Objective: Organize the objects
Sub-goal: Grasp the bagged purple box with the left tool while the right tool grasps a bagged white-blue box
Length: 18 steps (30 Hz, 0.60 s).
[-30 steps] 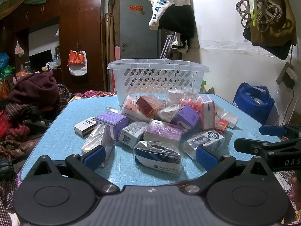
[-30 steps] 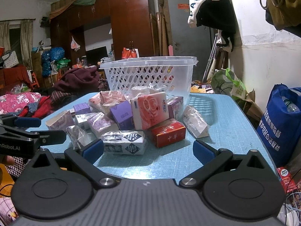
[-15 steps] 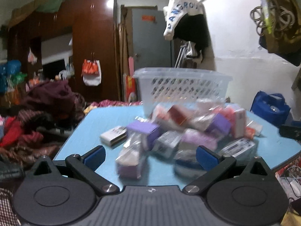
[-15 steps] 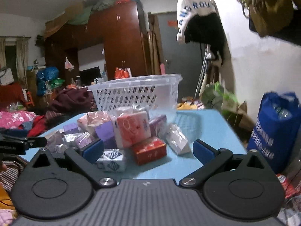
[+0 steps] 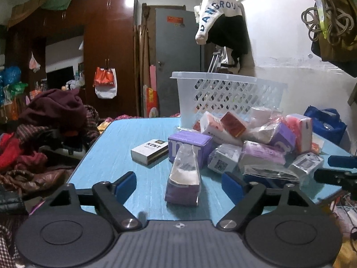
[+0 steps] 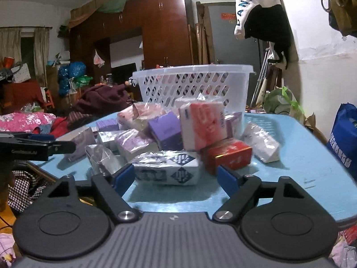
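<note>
A pile of small boxes and plastic-wrapped packs lies on the blue table (image 5: 125, 147) in front of a white plastic basket (image 5: 227, 93). In the left wrist view my left gripper (image 5: 179, 185) is open, with a wrapped purple pack (image 5: 184, 178) lying between its fingers, untouched. A white KENT box (image 5: 149, 150) lies to the left of the pile. In the right wrist view my right gripper (image 6: 176, 178) is open around the near end of a blue-and-white wrapped pack (image 6: 167, 167). A red box (image 6: 227, 155) and a pink pack (image 6: 203, 125) sit behind it, before the basket (image 6: 191, 84).
Piles of clothes (image 5: 44, 129) lie left of the table. A blue bag (image 6: 343, 138) stands at the right, past the table edge. A wardrobe (image 5: 107, 51) and a grey door (image 5: 176, 62) are behind. The other gripper shows at each view's side (image 5: 334, 172) (image 6: 33, 145).
The left gripper has swung left and now frames the purple pack instead of the pile's middle. The right gripper has moved closer to the blue-and-white pack. Both stay open.
</note>
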{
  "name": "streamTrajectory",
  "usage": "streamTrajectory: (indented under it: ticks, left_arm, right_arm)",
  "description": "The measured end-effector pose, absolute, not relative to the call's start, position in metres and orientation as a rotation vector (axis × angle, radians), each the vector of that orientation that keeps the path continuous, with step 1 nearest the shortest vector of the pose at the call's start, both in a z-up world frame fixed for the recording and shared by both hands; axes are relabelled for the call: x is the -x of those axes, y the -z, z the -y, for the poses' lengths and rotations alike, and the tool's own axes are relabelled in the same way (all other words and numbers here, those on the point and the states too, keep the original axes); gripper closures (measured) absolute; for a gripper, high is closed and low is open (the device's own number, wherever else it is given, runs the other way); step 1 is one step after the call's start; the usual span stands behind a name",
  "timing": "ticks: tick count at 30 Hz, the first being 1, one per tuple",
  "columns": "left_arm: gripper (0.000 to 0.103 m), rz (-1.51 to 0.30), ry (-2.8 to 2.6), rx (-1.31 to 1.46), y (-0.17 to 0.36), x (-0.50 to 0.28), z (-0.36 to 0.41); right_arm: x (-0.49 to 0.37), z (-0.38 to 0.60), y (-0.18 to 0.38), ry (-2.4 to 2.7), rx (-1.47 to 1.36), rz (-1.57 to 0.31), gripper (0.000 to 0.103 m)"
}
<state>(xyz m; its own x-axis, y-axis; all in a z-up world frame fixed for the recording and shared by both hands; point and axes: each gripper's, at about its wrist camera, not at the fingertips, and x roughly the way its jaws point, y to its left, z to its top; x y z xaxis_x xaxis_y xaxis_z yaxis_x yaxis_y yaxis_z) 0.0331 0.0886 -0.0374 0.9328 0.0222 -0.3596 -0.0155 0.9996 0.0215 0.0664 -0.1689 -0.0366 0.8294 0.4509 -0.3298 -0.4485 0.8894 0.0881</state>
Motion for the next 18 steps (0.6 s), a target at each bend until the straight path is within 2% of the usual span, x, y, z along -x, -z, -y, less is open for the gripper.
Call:
streamTrajectory:
  ticks: [2, 5, 6, 7, 9, 18]
  left_arm:
    - [0.021, -0.361, -0.024, -0.030, 0.043, -0.039, -0.087]
    - [0.036, -0.351, -0.029, -0.042, 0.052, -0.048, -0.085]
    - [0.052, -0.346, -0.037, -0.044, 0.054, -0.050, -0.084]
    - [0.063, -0.343, -0.042, -0.045, 0.056, -0.052, -0.084]
    - [0.063, -0.319, -0.057, -0.038, 0.059, -0.052, -0.085]
    - [0.063, -0.137, -0.072, -0.036, 0.034, -0.026, -0.084]
  right_arm:
    - [-0.069, 0.163, 0.041, -0.475, 0.001, -0.346, 0.022]
    - [-0.073, 0.155, 0.048, -0.467, 0.015, -0.340, 0.032]
    - [-0.073, 0.154, 0.050, -0.458, 0.026, -0.327, 0.033]
    - [-0.071, 0.153, 0.051, -0.450, 0.040, -0.314, 0.034]
    - [-0.069, 0.154, 0.051, -0.441, 0.046, -0.300, 0.037]
    - [-0.052, 0.177, 0.034, -0.426, -0.003, -0.201, 0.038]
